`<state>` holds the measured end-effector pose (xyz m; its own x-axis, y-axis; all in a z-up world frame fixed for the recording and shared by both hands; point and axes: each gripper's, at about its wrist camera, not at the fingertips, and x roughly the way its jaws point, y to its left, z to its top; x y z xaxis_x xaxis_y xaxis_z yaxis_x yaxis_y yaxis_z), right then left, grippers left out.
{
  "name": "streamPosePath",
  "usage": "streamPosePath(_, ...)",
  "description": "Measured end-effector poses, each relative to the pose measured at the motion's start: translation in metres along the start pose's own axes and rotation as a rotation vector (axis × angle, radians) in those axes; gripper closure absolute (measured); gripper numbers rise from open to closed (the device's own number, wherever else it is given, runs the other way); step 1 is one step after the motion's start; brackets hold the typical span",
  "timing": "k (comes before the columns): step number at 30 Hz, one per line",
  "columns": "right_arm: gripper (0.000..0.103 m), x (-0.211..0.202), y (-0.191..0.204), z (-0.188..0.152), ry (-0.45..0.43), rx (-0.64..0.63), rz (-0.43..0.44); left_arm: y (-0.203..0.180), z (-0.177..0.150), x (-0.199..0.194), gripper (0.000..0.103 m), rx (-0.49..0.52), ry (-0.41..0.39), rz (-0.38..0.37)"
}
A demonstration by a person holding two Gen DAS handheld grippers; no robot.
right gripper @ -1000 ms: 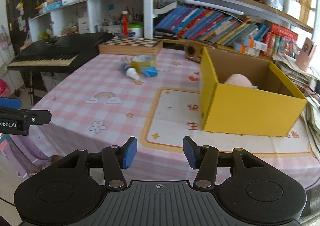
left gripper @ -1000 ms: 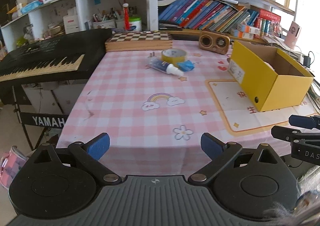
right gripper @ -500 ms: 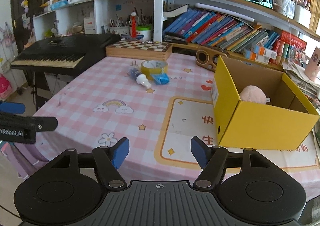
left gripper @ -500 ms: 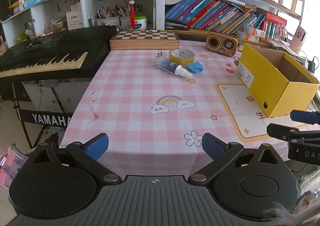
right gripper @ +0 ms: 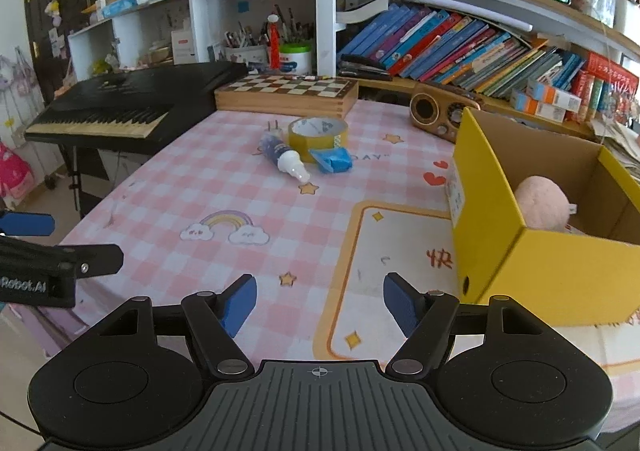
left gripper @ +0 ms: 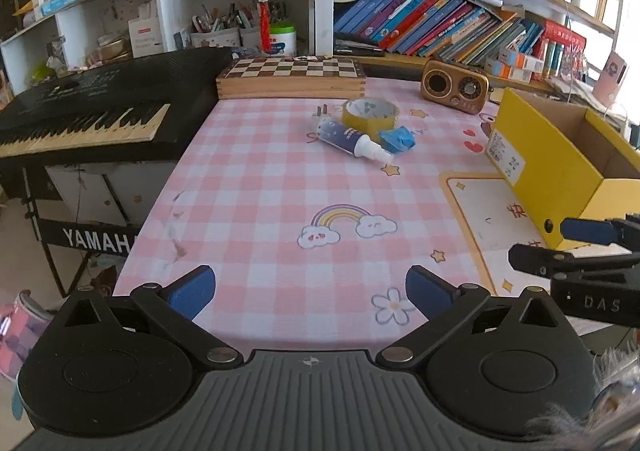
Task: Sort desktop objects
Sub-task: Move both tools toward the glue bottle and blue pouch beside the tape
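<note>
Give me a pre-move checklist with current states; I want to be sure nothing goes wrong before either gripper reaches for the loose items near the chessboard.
1. Left gripper open and empty: ok.
2. Right gripper open and empty: ok.
3. Yellow box open at the top to receive items: ok; a pink plush already lies inside.
4. Targets in view: ok; spray bottle lies on its side, against the tape roll and blue packet.
5. Bottle graspable without disturbing the tape: cannot tell, they sit crowded together.
6. Small plug behind the bottle, free of it: cannot tell.
</note>
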<state>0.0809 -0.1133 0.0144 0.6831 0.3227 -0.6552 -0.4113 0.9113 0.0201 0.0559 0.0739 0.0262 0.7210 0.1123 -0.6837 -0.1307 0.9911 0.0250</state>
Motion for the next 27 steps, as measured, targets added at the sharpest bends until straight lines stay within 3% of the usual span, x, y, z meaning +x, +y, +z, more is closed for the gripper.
streamPosePath(27,0.031,0.129,-0.051,0.104,0.026,-0.015,0.088,-0.021,0.11,0.123,0.001,-0.065,0.007,0.042)
